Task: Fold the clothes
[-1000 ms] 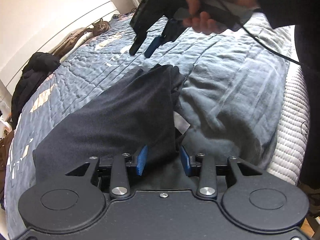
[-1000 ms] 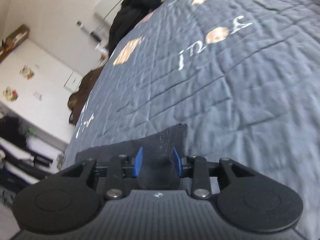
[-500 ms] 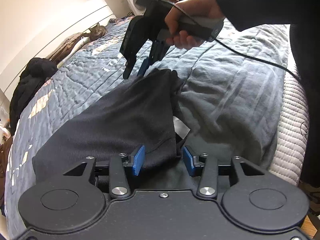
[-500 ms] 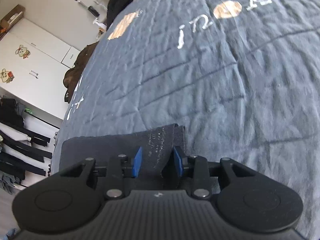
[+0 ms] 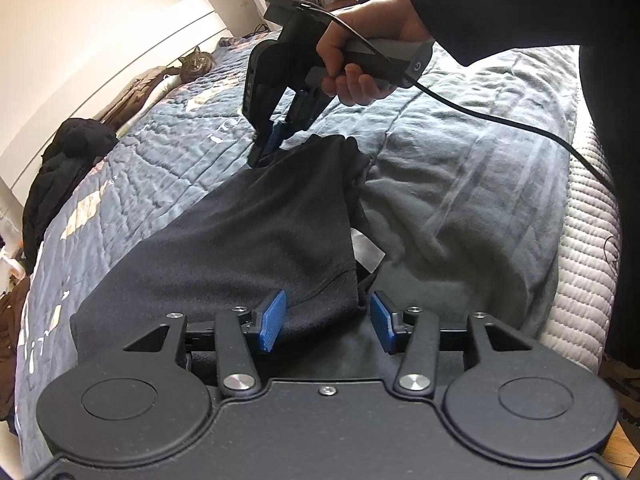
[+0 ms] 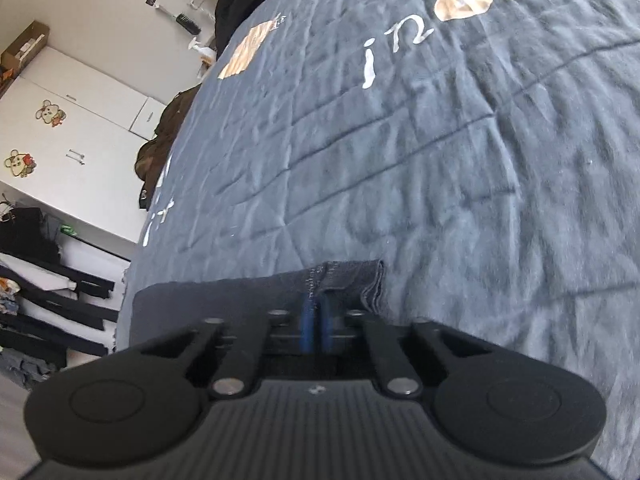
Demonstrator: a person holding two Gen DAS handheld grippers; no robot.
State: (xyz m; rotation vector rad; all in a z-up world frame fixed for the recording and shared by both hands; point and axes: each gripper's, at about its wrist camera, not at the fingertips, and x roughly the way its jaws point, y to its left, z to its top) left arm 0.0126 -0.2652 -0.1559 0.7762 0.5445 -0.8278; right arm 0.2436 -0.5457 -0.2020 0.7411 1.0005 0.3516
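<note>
Bed carries the dark garment. Right gripper, jaws apart half a second ago, now clamps its far corner; left gripper jaws remain apart over the near hem. A fold can begin.

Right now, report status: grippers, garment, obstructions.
Right hand-held gripper shut on garment far corner. Left hand-held gripper open, straddling near hem. Cat at headboard, clear of the work.

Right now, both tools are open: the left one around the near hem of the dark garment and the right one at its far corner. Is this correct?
Not quite. The right tool is shut on the dark garment at its far corner; the right wrist view shows it. The left tool is open around the near hem.
</note>
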